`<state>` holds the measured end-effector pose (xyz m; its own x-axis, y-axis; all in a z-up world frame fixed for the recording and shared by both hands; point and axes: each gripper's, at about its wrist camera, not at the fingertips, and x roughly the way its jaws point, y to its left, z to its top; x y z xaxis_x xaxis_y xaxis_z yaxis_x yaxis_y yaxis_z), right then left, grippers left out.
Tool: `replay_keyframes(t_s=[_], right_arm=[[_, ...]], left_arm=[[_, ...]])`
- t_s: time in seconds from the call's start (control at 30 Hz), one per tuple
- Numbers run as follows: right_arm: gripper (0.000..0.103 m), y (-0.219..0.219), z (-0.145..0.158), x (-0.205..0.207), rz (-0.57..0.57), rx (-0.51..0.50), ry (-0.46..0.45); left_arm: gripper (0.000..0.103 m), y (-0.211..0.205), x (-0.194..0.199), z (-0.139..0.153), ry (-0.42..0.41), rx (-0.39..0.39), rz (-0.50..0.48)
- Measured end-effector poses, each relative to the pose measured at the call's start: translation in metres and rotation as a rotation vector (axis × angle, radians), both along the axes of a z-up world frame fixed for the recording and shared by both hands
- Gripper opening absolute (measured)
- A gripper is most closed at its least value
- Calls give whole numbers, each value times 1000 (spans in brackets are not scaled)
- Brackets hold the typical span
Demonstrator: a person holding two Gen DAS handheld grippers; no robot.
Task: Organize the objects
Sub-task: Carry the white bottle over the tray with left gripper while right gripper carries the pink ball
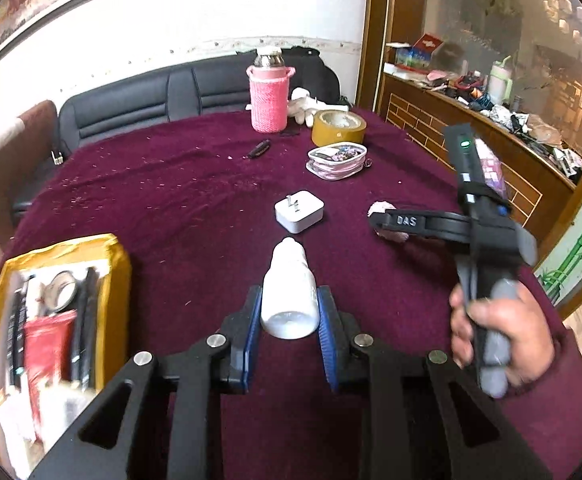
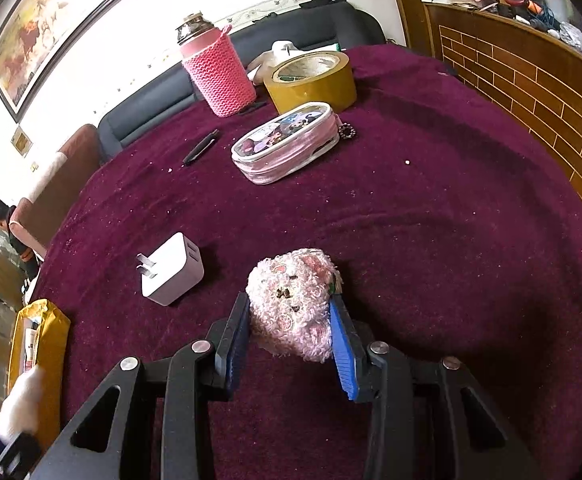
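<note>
My left gripper [image 1: 289, 316] is shut on a small white bottle [image 1: 289, 296] and holds it above the dark red tablecloth [image 1: 171, 184], right of the yellow box [image 1: 111, 264]. My right gripper [image 2: 291, 320] is shut on a fluffy pink plush item [image 2: 295, 300], low over the cloth. The right gripper also shows in the left wrist view [image 1: 387, 222], with the plush [image 1: 379, 208] partly hidden behind it. A white charger plug [image 1: 299, 211] lies between the two grippers; it also shows in the right wrist view [image 2: 171, 270].
The yellow box [image 2: 51, 336] holds pens, a red packet and a round tin. Farther back stand a pink knitted bottle [image 2: 219, 72], a tape roll [image 2: 311, 80], a clear pink pouch [image 2: 287, 142] and a dark pen [image 2: 201, 147]. A cluttered wooden counter [image 1: 491, 120] runs along the right.
</note>
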<state>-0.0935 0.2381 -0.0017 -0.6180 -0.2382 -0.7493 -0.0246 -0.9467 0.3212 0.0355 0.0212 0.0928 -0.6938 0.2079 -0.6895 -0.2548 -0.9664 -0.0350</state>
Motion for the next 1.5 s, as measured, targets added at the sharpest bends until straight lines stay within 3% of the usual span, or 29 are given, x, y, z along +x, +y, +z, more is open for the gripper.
replay_keyframes(t_s=[0.13,0.4,0.77,1.07,1.5], right_arm=[[41,-3,0,1,-3,18,11],[41,-22,4,17,-14,123,44],[41,-86,73,103,145,159,184],[42,-185,116,153,379,128,246],[42,-330,101,164,646,98,142]], left_arm=[[25,-41,31,15,8,34,39],[25,-155,83,41,58,145,240],[26,-281,134,28,74,181,447],[26,-302,144,8,62,170,454],[26,-305,110,-22,11,103,426]])
